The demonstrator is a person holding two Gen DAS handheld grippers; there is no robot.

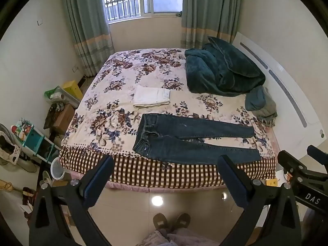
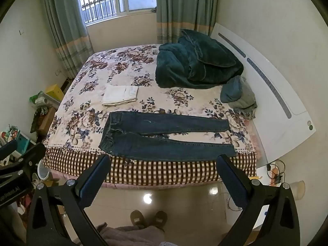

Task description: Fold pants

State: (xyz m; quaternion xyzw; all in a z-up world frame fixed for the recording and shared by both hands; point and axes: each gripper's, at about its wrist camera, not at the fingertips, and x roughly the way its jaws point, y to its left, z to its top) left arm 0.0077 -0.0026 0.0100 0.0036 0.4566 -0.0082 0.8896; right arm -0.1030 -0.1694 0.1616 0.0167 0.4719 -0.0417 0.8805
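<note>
So, nothing folded yet: the dark jeans [image 1: 194, 139] lie flat and spread along the near edge of the bed [image 1: 127, 170], waistband to the left, legs running right, slightly parted. The near leg sits right at the edge, over the checked valance. Both grippers hang back over the floor, well apart from the fabric. The left gripper [image 1: 165, 176] is wide open, empty. The right gripper [image 2: 164, 176] is the same, jaws spread wide, gripping nothing.

Risks, as a judgement: the near leg sits so close to the edge that a sloppy pinch or a drag could pull the jeans off the bed onto the floor. Denim is stiff and heavy, so a grab at only one layer may let the other sag and skew the fold. The legs are not parallel, so folding one over the other without aligning first would probably leave a crooked stack. The folded white garment [image 1: 151, 97] lies near the waistband; a wide swing could bump it. The teal blanket [image 1: 221, 71] and the grey-blue cloth pile [image 1: 260, 104] sit farther back and right, less of a worry.

View differences: the left wrist view shows the clutter at left, the shelf [image 1: 32, 139] and boxes, plus part of the right gripper's body at far right. The right wrist view shows the nightstand area with cables [image 2: 274, 172] by the headboard [image 2: 276, 94], which the left view barely catches, and the left gripper's body at its left rim.
</note>
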